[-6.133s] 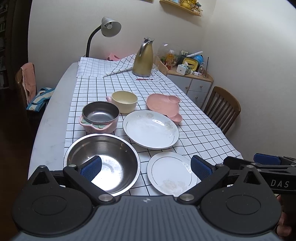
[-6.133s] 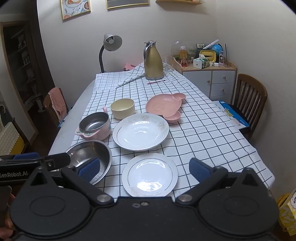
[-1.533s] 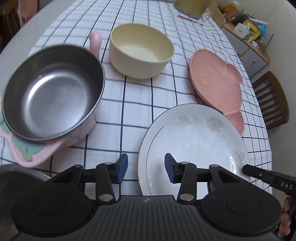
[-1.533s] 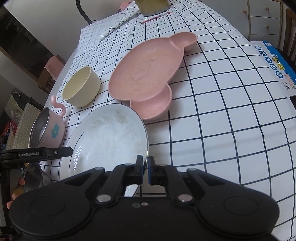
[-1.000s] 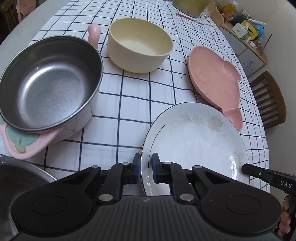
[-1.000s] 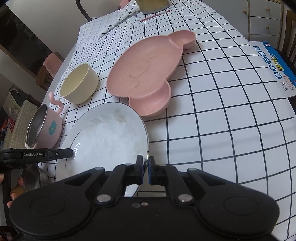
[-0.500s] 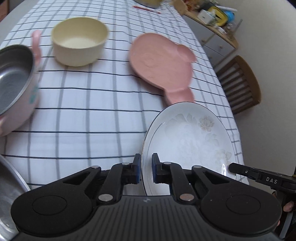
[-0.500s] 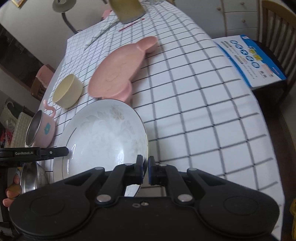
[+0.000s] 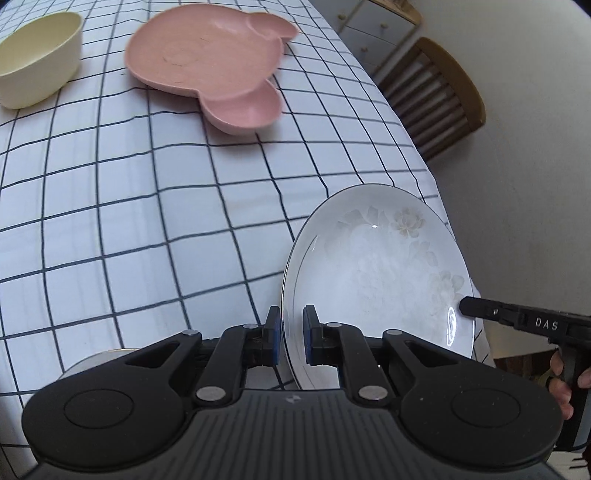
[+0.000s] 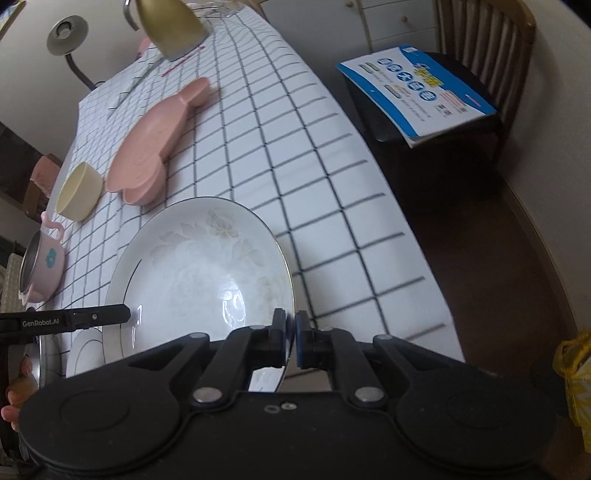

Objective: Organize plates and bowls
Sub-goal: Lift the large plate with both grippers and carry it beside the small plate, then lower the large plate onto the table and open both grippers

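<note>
A large white floral plate point(image 9: 380, 269) point(image 10: 207, 273) hangs above the checked tablecloth near the table's right edge, carried by both grippers. My left gripper point(image 9: 291, 339) is shut on its left rim and my right gripper point(image 10: 290, 341) is shut on its right rim. Farther back lie the pink bear-shaped plate point(image 9: 210, 66) point(image 10: 155, 147) and the cream bowl point(image 9: 37, 59) point(image 10: 79, 192). A small white plate point(image 10: 86, 354) lies under the carried plate's near left side; its rim point(image 9: 96, 360) peeks past my left gripper. The pink-sided steel pot point(image 10: 40, 266) stands at the far left.
A wooden chair point(image 9: 432, 96) stands beyond the table's right edge, with a blue and white leaflet point(image 10: 417, 88) on its seat. A gold jug point(image 10: 168, 26) and a desk lamp point(image 10: 68, 33) stand at the table's far end. A yellow bag point(image 10: 576, 387) lies on the floor.
Both grippers have carried the large white plate to the right, from the middle of the table to its right edge. The pot and cream bowl have slid toward the left of both views.
</note>
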{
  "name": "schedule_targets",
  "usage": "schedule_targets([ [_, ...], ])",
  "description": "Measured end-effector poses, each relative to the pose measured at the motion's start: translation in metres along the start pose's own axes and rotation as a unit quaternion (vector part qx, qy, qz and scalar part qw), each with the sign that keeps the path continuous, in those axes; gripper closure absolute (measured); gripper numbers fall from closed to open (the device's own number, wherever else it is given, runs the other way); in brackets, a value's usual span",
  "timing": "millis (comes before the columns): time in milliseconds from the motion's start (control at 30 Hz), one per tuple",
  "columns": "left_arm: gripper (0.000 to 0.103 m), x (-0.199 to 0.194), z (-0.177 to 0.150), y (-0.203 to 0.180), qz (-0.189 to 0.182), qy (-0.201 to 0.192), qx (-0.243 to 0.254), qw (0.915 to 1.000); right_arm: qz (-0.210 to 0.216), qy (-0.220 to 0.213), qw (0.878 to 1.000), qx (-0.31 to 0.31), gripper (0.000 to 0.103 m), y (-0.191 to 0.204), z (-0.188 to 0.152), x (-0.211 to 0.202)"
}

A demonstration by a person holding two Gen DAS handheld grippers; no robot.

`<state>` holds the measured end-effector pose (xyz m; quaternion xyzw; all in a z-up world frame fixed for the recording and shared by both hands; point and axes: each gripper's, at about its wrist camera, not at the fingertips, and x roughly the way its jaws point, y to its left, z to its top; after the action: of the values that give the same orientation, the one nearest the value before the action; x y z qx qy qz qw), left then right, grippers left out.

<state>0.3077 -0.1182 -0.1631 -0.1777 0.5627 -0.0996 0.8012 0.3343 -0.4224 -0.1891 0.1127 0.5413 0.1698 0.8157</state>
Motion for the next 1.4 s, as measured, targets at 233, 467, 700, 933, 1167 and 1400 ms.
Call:
schedule_targets([
  [233,0.092,0.008,-0.006,-0.005,0.006,0.009,0.019,0.9998,-0.009,-0.002,1.000,0.009,0.097,-0.009,-0.007,-0.001],
  [467,0.092,0.009,-0.005,-0.004,0.005,0.009,0.030,0.9995,-0.019,-0.007,1.000,0.010,0.096,-0.006,-0.009,-0.001],
  [700,0.092,0.001,-0.010,-0.003,0.007,0.000,0.047,0.9989,-0.053,-0.025,0.998,-0.013,0.090,0.005,-0.011,-0.011],
  [933,0.092,-0.018,-0.019,-0.005,0.012,-0.019,0.080,0.9965,-0.068,-0.050,0.996,-0.025,0.082,0.020,-0.022,-0.032],
  [1167,0.091,-0.043,-0.030,0.006,0.022,-0.043,0.090,0.9947,-0.066,-0.073,0.994,-0.038,0.068,0.046,-0.039,-0.048],
  [1400,0.075,-0.071,-0.041,0.019,0.024,-0.071,0.094,0.9927,-0.068,-0.097,0.991,-0.056,0.052,0.078,-0.056,-0.061],
])
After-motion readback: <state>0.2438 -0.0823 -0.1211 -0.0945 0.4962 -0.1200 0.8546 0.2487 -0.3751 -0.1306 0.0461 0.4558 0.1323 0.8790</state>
